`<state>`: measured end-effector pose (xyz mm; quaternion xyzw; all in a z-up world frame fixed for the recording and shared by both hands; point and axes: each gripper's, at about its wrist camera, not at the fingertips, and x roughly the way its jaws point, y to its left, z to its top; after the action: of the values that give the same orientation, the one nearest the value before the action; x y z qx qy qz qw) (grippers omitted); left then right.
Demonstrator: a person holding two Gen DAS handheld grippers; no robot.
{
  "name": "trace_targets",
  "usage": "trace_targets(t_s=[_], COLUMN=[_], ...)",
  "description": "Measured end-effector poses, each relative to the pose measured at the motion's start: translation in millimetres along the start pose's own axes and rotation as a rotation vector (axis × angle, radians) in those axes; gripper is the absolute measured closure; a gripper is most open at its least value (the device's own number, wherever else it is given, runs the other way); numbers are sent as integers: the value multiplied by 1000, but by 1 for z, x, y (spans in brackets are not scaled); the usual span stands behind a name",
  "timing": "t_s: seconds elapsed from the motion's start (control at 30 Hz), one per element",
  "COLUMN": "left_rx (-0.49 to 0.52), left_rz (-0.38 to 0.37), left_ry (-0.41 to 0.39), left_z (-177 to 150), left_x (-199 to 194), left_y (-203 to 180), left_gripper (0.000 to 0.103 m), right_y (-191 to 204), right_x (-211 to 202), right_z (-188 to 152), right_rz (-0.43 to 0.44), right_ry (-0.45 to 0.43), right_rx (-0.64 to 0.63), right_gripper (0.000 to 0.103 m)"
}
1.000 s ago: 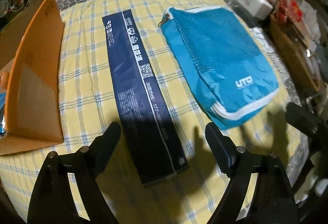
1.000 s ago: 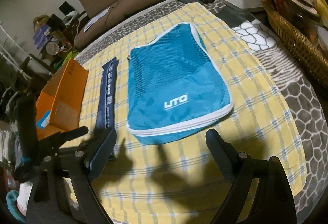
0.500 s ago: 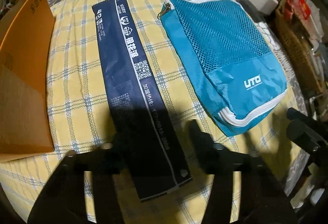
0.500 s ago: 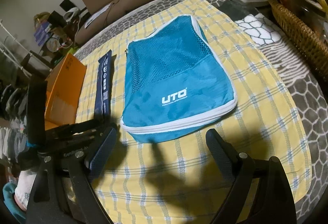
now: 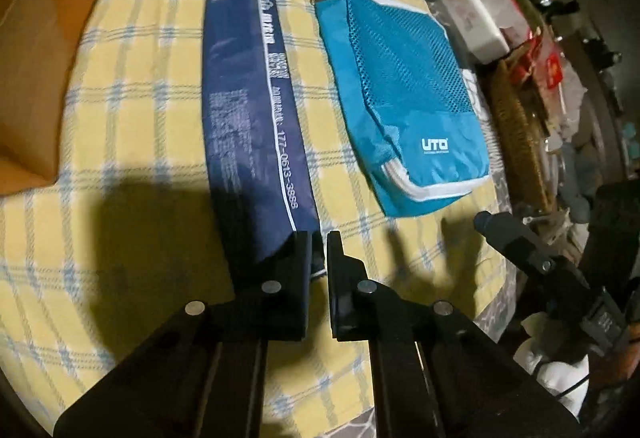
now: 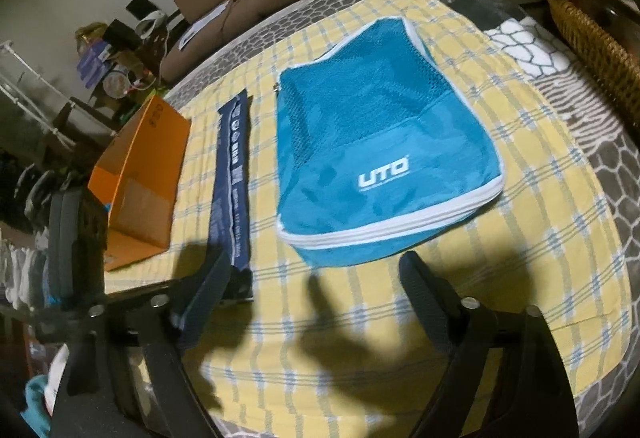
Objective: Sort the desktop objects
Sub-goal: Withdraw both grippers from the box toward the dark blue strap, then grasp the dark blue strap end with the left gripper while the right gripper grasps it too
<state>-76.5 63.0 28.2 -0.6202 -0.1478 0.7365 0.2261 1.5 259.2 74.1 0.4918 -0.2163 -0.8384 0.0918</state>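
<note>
Pinching the near end of the navy packet (image 5: 248, 109), your left gripper (image 5: 319, 258) has just closed on it; it lies on the checked cloth (image 5: 132, 117) beside the blue pouch (image 6: 380, 157). Your right gripper (image 6: 316, 278) hovers wide, empty, before the pouch.

A soft woven cloth (image 6: 520, 197), checked yellow and blue, is covering the table. The blue pouch (image 6: 380, 165) near its right edge is showing matt nylon-like fabric on its near half, open mesh on its far half and white zip tape along its rim. The long navy sleeve (image 5: 248, 109) is looking like thin, faintly creased, slightly shiny packaging. At the left edge the orange box (image 6: 136, 173) is showing matt cardboard. The left gripper (image 5: 319, 262) is showing matt black plastic fingers with dull metal pins.
</note>
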Motion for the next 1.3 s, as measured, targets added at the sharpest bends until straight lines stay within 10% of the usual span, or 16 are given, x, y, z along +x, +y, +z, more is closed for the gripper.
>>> trace_targets(t_s=[0.23, 0.53, 0.7, 0.8, 1.3], left_rx=[-7, -23, -38, -33, 22], left_rz=[-14, 58, 45, 46, -37], left_ry=[-86, -115, -103, -88, -140], left_z=[-16, -25, -27, -26, -25], left_x=[-28, -36, -29, -25, -39], left_y=[6, 34, 42, 41, 20], left_gripper=[50, 47, 60, 86, 100], right_y=[15, 44, 53, 57, 45], right_x=[11, 26, 42, 53, 85], right_z=[-6, -5, -8, -11, -25], right_rz=[66, 147, 211, 241, 335], right_ry=[34, 35, 38, 47, 85], right_rx=[15, 20, 78, 98, 201], right_gripper=[24, 25, 25, 27, 42])
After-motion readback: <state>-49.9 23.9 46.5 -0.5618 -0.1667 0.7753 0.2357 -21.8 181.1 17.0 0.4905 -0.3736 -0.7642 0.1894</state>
